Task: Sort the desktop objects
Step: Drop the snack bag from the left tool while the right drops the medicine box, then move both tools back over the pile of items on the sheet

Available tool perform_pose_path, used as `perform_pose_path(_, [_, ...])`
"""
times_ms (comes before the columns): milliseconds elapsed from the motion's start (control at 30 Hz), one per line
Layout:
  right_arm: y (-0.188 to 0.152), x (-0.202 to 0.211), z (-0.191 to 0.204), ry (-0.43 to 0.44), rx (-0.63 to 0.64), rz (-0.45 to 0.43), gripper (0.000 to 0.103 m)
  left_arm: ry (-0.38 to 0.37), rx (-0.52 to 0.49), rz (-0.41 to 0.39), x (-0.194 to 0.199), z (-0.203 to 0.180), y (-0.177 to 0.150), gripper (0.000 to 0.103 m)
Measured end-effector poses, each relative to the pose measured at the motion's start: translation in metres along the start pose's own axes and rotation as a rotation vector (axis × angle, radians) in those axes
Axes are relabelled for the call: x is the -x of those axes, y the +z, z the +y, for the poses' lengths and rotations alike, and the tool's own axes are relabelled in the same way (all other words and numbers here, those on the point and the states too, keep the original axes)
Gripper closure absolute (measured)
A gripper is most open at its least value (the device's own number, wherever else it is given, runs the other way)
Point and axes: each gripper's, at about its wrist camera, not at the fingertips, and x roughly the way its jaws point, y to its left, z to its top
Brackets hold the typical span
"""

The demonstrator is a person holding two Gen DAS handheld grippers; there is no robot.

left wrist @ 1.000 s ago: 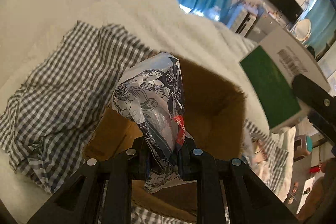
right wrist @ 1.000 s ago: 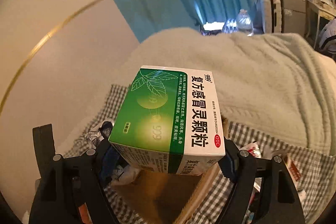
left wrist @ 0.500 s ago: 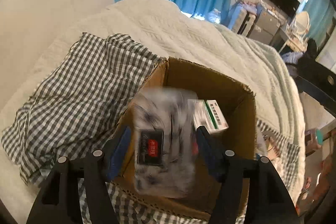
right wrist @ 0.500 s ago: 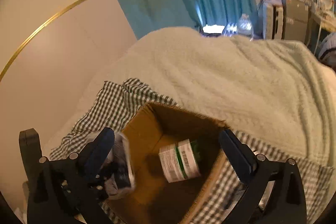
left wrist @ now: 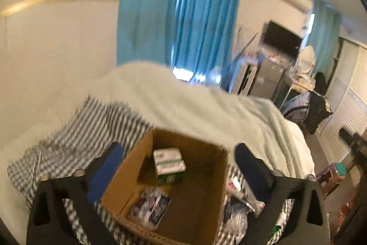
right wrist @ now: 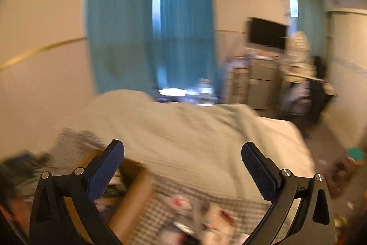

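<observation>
An open cardboard box [left wrist: 206, 217] sits on a checked cloth [left wrist: 75, 137] on the bed. Inside it lie a green and white medicine box [left wrist: 168, 164] and a printed black and white packet [left wrist: 150, 207]. My left gripper [left wrist: 177, 164] is open and empty above the box, its blue pads either side of it. My right gripper [right wrist: 182, 167] is open and empty, to the right of the box [right wrist: 135, 194], which shows blurred at lower left. Several small packets [right wrist: 201, 215] lie on the cloth below it.
More packets [left wrist: 238, 208] lie on the cloth right of the box. A pale blanket [left wrist: 195, 105] covers the bed behind. Blue curtains [left wrist: 179, 15], a television [left wrist: 282, 41] and furniture stand at the back and right.
Both grippers opened and dropped their loads: the packet and the medicine box now lie in the cardboard box. Both grippers have lifted and pulled back, the right one swinging rightwards.
</observation>
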Motion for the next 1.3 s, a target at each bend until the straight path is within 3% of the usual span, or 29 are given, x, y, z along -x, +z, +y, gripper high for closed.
perform_pose_path(100, [-0.024, -0.005, -0.035, 0.047, -0.017, 0.054, 0.0, 0.041, -0.074, -0.043, 0.011, -0.021, -0.001, 0.0])
perform_pose_path(200, [-0.041, -0.01, -0.066, 0.059, -0.067, 0.12, 0.0, 0.055, -0.125, 0.002, 0.012, -0.04, -0.004, 0.0])
perform_pose_path(400, [-0.074, 0.0, -0.105, 0.076, -0.123, 0.181, 0.0, 0.027, -0.008, 0.106, 0.003, -0.063, -0.018, 0.0])
perform_pose_path(467, [-0.082, -0.007, -0.103, 0.077, -0.096, 0.219, 0.0, -0.015, -0.003, 0.134, -0.004, -0.078, -0.032, 0.011])
perform_pose_path(667, [-0.105, -0.017, -0.099, 0.094, -0.024, 0.29, 0.0, -0.034, -0.079, 0.194, -0.032, -0.147, -0.104, 0.012])
perform_pose_path(833, [-0.128, -0.033, -0.105, 0.114, -0.024, 0.366, 0.0, -0.078, -0.172, 0.3, -0.074, -0.186, -0.169, 0.012])
perform_pose_path(1067, [-0.171, -0.085, -0.11, 0.101, -0.002, 0.519, 0.001, -0.057, -0.138, 0.375, -0.126, -0.184, -0.204, 0.014])
perform_pose_path(1200, [-0.193, -0.117, -0.1, 0.12, 0.027, 0.6, 0.009, -0.044, -0.112, 0.429, -0.152, -0.178, -0.214, 0.014])
perform_pose_path(1300, [-0.205, -0.135, -0.093, 0.14, 0.008, 0.641, 0.009, -0.037, -0.093, 0.472, -0.17, -0.175, -0.224, 0.014])
